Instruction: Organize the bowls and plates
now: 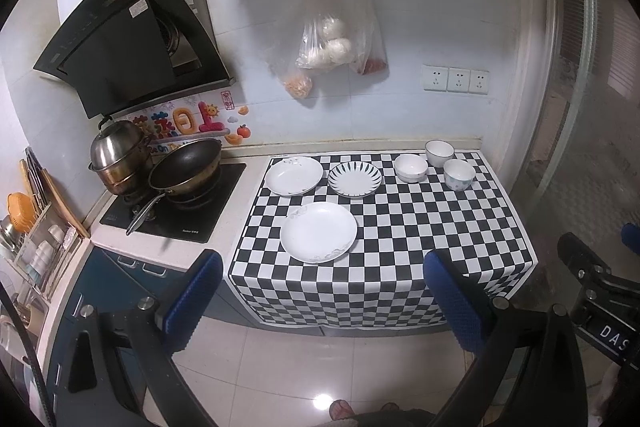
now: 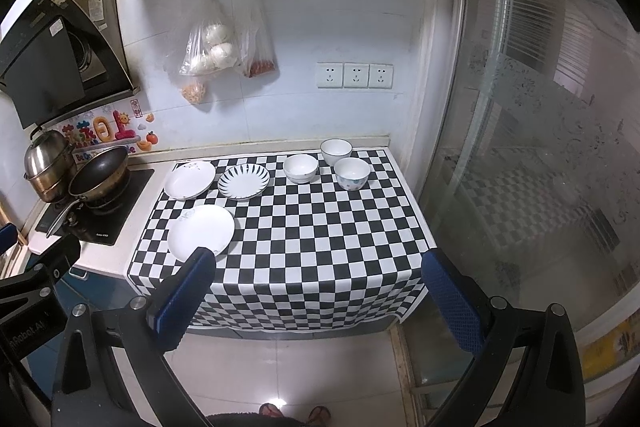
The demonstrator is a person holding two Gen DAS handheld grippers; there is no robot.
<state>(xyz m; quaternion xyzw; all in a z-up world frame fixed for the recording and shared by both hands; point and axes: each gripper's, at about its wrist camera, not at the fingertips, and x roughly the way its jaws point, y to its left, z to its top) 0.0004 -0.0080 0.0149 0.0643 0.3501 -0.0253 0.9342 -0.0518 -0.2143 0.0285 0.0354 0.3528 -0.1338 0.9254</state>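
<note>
Left tool (image 1: 322, 297), right tool (image 2: 318, 297) — both spread wide, empty; "DAS" on right tool's body — plates (image 1: 318, 231) untouched.

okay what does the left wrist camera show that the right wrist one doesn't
Only the left wrist view shows the dish rack and orange strainer at far left. Only the right wrist view shows the frosted glass door broadly. Both share the checkered cloth, three plates, three bowls, wok and steamer pot.
</note>
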